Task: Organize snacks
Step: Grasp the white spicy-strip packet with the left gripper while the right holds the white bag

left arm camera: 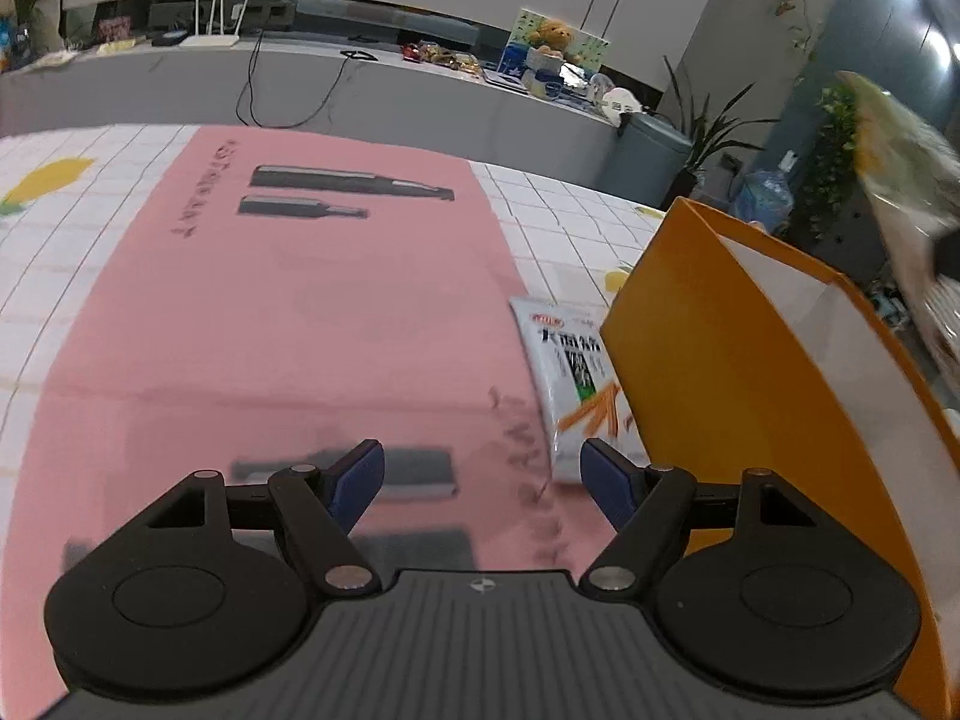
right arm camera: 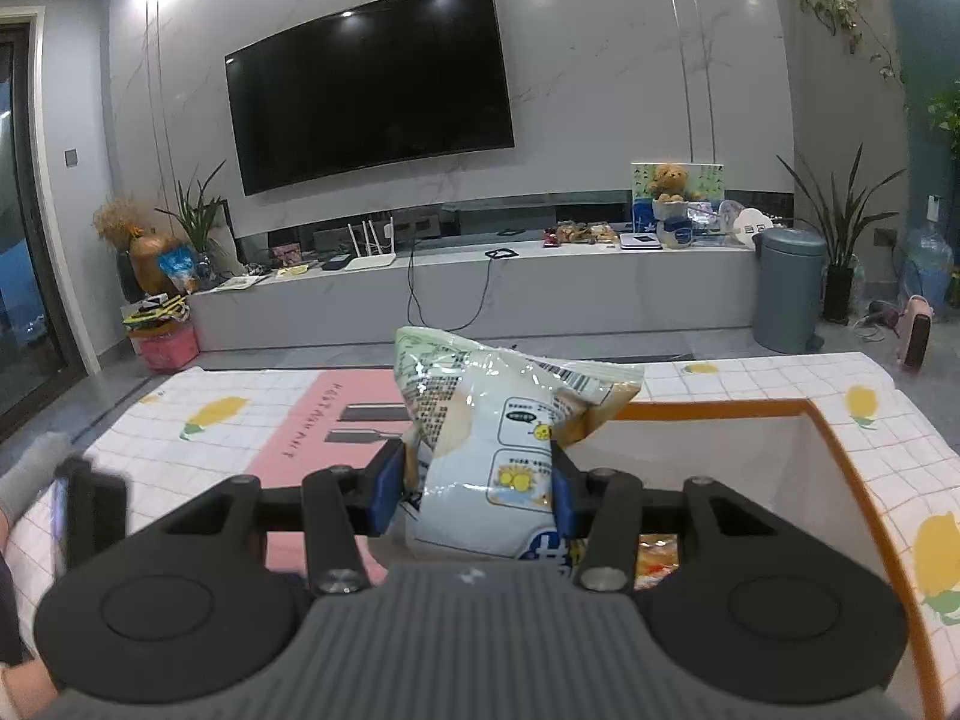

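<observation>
While the left gripper (left arm camera: 483,480) hovers with fingers apart and empty over a pink mat (left arm camera: 288,312), a white snack packet (left arm camera: 576,384) with blurred print lies against an orange box (left arm camera: 750,372). From the right wrist, the right gripper (right arm camera: 477,492) clamps a crinkled snack bag (right arm camera: 486,438) above that box (right arm camera: 840,444); its small print is illegible.

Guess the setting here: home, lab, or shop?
Most likely a home living room: a wall-mounted TV above a long low media console, potted plants in the corners, and a table with a lemon-print tablecloth in front.
</observation>
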Demonstrator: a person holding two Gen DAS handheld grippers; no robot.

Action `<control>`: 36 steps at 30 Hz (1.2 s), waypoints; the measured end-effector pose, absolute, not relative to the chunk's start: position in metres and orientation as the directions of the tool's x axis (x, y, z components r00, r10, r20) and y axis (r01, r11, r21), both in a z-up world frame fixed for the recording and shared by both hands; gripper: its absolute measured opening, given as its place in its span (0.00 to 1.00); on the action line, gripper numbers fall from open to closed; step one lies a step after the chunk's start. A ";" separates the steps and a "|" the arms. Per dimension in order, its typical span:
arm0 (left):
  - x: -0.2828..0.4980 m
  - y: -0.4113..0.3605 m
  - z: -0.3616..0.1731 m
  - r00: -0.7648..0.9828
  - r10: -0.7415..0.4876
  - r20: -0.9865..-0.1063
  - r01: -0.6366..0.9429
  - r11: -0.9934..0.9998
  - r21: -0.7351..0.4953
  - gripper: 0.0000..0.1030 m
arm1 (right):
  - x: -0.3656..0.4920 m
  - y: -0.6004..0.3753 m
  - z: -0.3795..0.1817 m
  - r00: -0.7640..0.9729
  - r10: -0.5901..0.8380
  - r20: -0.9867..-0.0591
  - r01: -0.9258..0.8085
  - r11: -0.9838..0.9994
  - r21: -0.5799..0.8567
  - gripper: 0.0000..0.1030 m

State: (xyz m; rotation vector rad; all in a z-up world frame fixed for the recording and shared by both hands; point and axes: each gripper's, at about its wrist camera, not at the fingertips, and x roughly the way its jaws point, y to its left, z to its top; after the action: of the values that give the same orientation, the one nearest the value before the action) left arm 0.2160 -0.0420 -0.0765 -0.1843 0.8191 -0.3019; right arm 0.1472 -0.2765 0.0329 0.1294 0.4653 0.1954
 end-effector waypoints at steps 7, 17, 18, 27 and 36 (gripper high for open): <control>0.257 -0.074 -0.090 0.625 -0.282 -0.728 0.156 0.959 -0.238 0.85 | 0.135 -0.283 0.029 0.908 0.187 -0.375 -0.168 0.982 0.082 0.46; 0.267 -0.098 -0.102 0.665 -0.157 -0.730 0.137 0.987 -0.088 0.91 | 0.135 -0.291 0.026 0.903 0.196 -0.382 -0.177 0.981 0.085 0.46; 0.267 -0.096 -0.101 0.658 -0.146 -0.738 0.132 0.988 -0.078 0.91 | 0.134 -0.291 0.026 0.903 0.196 -0.383 -0.177 0.981 0.084 0.46; 0.245 -0.046 -0.089 0.582 -0.088 -0.809 0.088 0.995 -0.044 0.87 | 0.128 -0.295 0.029 0.899 0.205 -0.387 -0.172 0.978 0.118 0.46; 0.238 -0.038 -0.084 0.574 -0.234 -0.785 0.097 0.971 -0.219 0.80 | 0.131 -0.296 0.033 0.896 0.232 -0.379 -0.187 0.970 0.153 0.46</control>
State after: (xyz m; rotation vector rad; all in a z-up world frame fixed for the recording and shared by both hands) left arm 0.2377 -0.0376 -0.0837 -0.1577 0.9405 -0.1950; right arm 0.1315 -0.2956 0.0330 0.1137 0.4060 0.2175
